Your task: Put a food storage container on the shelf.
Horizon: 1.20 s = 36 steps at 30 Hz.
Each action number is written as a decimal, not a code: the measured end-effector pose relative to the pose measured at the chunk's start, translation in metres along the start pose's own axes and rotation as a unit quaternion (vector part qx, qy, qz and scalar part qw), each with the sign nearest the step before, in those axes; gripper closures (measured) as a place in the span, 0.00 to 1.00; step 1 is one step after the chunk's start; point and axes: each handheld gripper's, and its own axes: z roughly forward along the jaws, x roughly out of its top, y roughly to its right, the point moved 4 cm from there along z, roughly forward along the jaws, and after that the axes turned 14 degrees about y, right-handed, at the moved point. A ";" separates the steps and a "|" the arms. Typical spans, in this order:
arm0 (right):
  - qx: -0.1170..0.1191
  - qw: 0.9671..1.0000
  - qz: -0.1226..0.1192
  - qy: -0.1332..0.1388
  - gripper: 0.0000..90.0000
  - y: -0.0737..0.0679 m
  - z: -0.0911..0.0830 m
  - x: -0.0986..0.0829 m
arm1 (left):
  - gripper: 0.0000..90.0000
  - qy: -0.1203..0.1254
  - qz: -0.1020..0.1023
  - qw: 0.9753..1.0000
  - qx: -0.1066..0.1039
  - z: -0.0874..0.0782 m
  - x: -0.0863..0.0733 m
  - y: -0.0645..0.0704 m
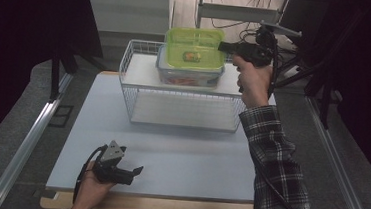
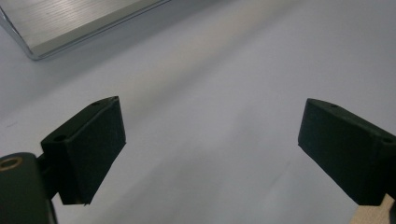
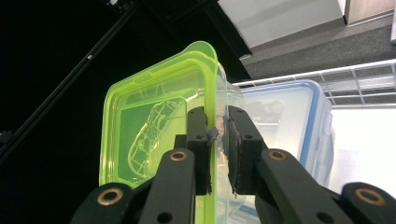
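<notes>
Right gripper [image 3: 218, 140]: jaws clenched on the rim edge of the green-lidded container [image 1: 194, 49], which sits atop the blue-lidded container [image 1: 190, 75] on the wire rack [image 1: 130, 87] at the table's far side; left gripper [image 2: 210, 149]: jaws spread wide, holding nothing, low over the white table [image 1: 179, 159] near its front edge. Judgement: container is thin clear plastic, light, stiff yet slightly flexible and smooth; an edge pinch may slip or tilt it; a firmer hold at the lid-and-wall lip is advisable. No legible brand, label or writing; the contents are indistinct.
</notes>
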 end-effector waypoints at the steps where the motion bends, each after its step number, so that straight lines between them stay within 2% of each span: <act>1: -0.002 1.000 -0.004 -0.003 0.90 0.000 0.004 0.000 | 0.08 -0.001 0.000 1.000 -0.001 0.000 0.000 0.000; 13: -0.023 1.000 -0.012 -0.011 0.88 0.001 0.014 -0.003 | 0.08 0.000 0.002 1.000 -0.002 0.001 0.000 0.001; 14: -0.025 0.999 -0.017 -0.012 0.88 0.001 0.015 -0.003 | 0.08 -0.001 0.002 1.000 -0.002 0.001 0.000 0.001; 15: -0.038 0.998 -0.037 -0.017 0.85 0.000 0.016 -0.003 | 0.08 -0.001 0.002 1.000 -0.002 0.001 0.000 0.001; 17: -0.049 0.997 -0.053 -0.018 0.82 0.000 0.018 -0.004 | 0.08 -0.001 0.002 1.000 -0.002 0.001 0.000 0.001; 19: -0.053 0.997 -0.059 -0.019 0.81 0.000 0.019 -0.004 | 0.08 -0.001 0.003 1.000 -0.002 0.001 0.000 0.001; 20: -0.066 0.995 -0.074 -0.023 0.79 0.002 0.021 -0.005 | 0.08 -0.002 0.003 1.000 -0.003 0.001 0.000 0.001; 26: -0.063 0.995 -0.074 -0.022 0.74 0.005 0.025 -0.006 | 0.08 -0.002 0.002 1.000 -0.003 0.000 0.000 0.001; 28: -0.072 0.993 -0.094 -0.016 0.67 0.006 0.027 -0.005 | 0.08 -0.002 0.002 1.000 -0.003 0.000 0.000 0.001; 31: -0.072 0.992 -0.098 -0.018 0.64 0.007 0.027 -0.005 | 0.08 -0.002 0.003 1.000 -0.003 0.000 0.000 0.001; 32: -0.066 0.992 -0.103 -0.018 0.59 0.007 0.026 -0.005 | 0.08 -0.002 0.003 1.000 -0.003 0.000 0.000 0.001; 34: -0.063 0.993 -0.103 -0.015 0.57 0.007 0.024 -0.004 | 0.08 -0.002 0.003 1.000 -0.002 0.000 0.000 0.001; 36: -0.050 0.994 -0.097 -0.010 0.51 0.007 0.020 -0.003 | 0.08 -0.002 0.002 1.000 -0.001 0.000 0.000 0.001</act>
